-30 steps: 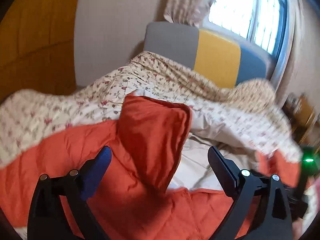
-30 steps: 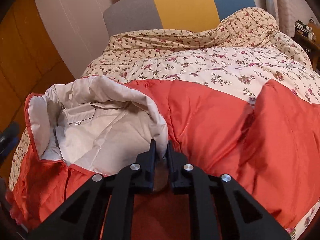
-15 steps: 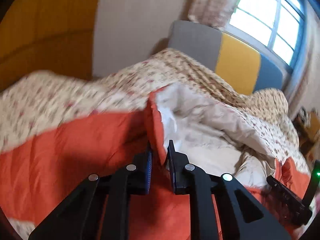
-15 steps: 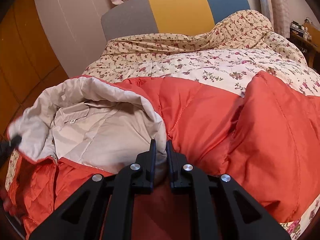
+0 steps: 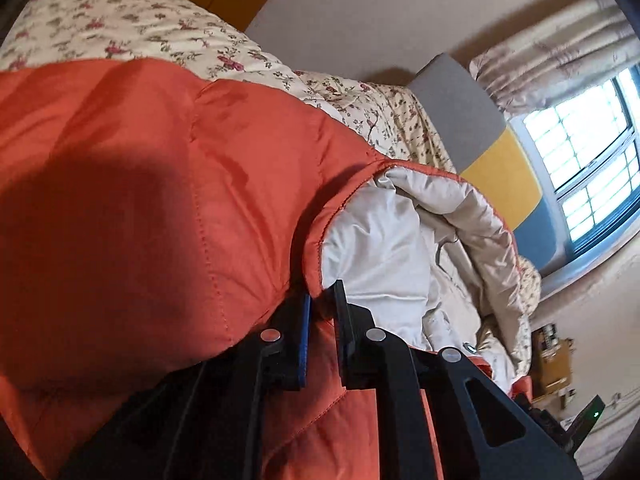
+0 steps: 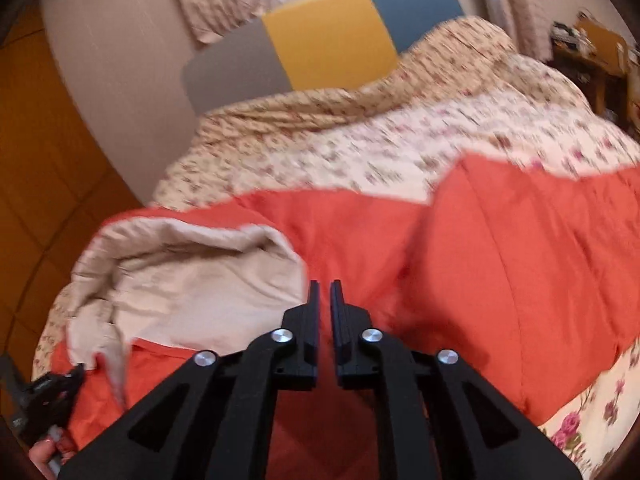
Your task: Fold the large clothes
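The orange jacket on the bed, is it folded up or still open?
Still open: the orange jacket lies spread, its beige lining exposed.

We see a floral quilt (image 6: 400, 152) spread over the bed, a grey, yellow and blue headboard (image 6: 328, 36), patterned curtains (image 5: 552, 60), a bright window (image 5: 588, 160), orange wooden panelling (image 6: 36, 160)

Blurred in right wrist view: floral quilt (image 6: 400, 152) toward bed's head; orange jacket (image 6: 520, 264) cut off at frame's right edge.

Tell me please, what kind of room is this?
Most likely a bedroom: a bed with a floral quilt and a padded headboard in grey, yellow and blue, and a curtained window. An orange puffer jacket lies on the bed.
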